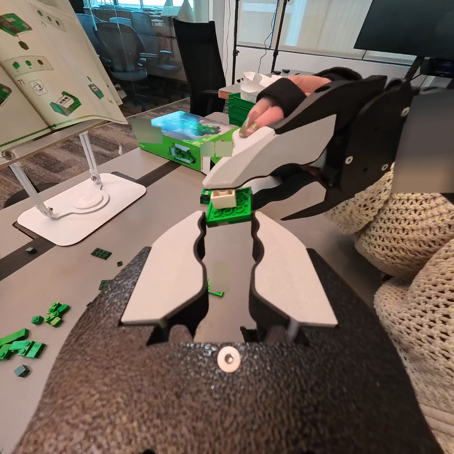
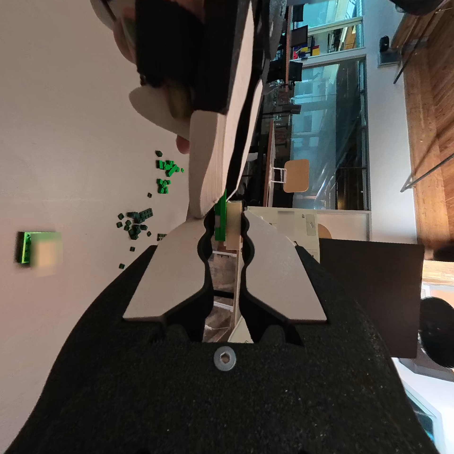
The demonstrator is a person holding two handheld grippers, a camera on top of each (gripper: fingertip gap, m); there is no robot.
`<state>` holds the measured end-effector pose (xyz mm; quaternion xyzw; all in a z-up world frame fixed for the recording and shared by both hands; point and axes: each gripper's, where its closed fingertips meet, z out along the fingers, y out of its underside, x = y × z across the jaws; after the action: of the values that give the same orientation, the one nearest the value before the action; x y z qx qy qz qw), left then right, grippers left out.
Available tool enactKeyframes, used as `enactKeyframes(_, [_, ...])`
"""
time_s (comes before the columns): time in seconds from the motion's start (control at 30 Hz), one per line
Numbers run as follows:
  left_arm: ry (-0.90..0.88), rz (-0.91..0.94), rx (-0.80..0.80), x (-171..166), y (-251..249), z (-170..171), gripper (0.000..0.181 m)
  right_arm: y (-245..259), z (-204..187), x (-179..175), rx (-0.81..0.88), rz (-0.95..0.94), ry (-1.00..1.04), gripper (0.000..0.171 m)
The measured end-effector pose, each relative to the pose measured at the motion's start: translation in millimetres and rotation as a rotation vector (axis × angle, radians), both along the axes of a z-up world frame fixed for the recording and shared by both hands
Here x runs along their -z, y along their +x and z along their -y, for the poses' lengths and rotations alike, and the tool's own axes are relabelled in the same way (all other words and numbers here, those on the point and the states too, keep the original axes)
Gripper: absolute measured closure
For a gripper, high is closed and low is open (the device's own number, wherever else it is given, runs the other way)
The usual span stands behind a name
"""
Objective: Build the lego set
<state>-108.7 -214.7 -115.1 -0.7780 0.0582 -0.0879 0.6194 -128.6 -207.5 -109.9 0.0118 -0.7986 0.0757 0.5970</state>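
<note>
While the left gripper (image 1: 228, 218) holds the green plate (image 1: 229, 208) by its near edge, the right gripper (image 2: 224, 221) presses a white brick (image 1: 223, 198) down on it. The step in hand, as I judge it, is seating this brick on the plate's studs.

The left jaws stand at a middle width, one tip at each side of the plate; they seem to clamp it, though the contact itself is not plain in the left wrist view. The right jaws are narrow: in the right wrist view the plate and the brick (image 2: 233, 221) lie together between the tips, the plate against the left tip and the brick against the right one. So the right gripper squeezes the two parts together, with its upper finger on top of the brick.

Loose green pieces (image 1: 22, 344) lie on the table (image 1: 147, 172), well apart from both pairs of jaws, to the left of the left gripper.

The next move probably calls for firm, even pressure until the brick sits flat, then a slow opening of the right jaws so the brick does not lift off with them. The left grip should not loosen during this.
</note>
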Motion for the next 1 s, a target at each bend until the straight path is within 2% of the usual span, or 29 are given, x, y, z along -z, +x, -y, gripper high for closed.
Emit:
enactKeyframes(0.63, [-0.053,-0.025,-0.02,10,0,-5,0.147,-1,-5,7,-0.006,-0.039,0.125,0.151])
enactKeyframes(1.0, [-0.115,-0.098,-0.034,23,0,-8,0.146,-1,-7,17,-0.04,-0.04,0.279,0.151])
